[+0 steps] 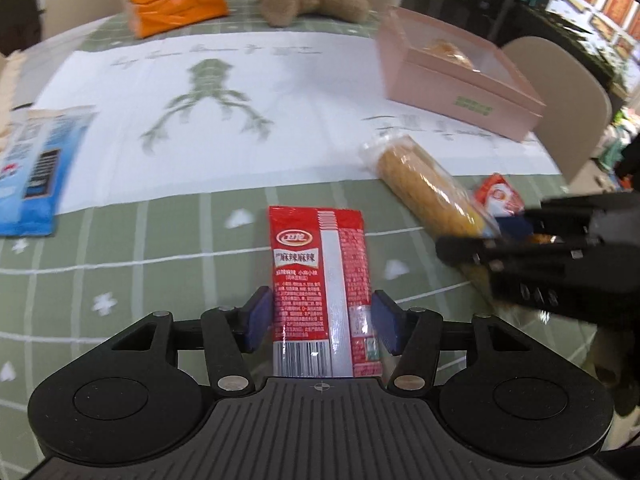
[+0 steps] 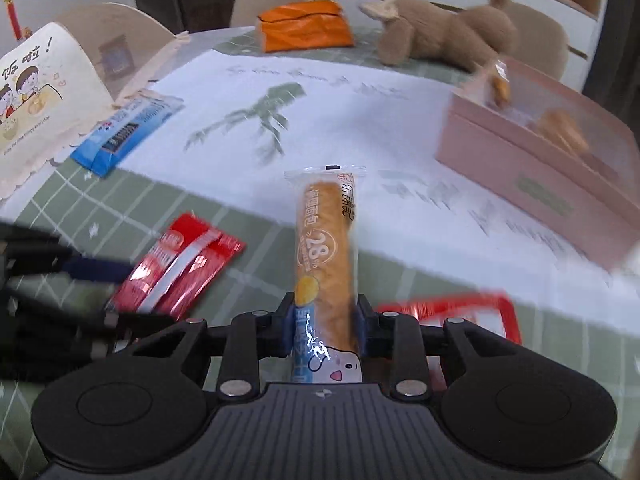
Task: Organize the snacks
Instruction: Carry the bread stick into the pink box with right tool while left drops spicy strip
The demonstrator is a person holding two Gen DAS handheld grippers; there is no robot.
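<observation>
Evidently the long bread roll in clear plastic wrap (image 2: pixel 326 248) is clamped near its lower end by the right claw (image 2: pixel 323 326), presumably so it can be carried to the pink rectangular box (image 2: pixel 532 168) at the counter's far right edge; the flat red foil snack packet (image 1: pixel 320 280) is straddled lengthwise by the left claw (image 1: pixel 320 322), whose blue pads (image 1: pixel 259 316) are held wide beside its edges, contact being uncertain; a second red-bordered packet (image 2: pixel 472 312) is half hidden behind the right claw; the box's contents are blurred; the blue wrapper (image 2: pixel 128 128) lies at the counter's left edge.
</observation>
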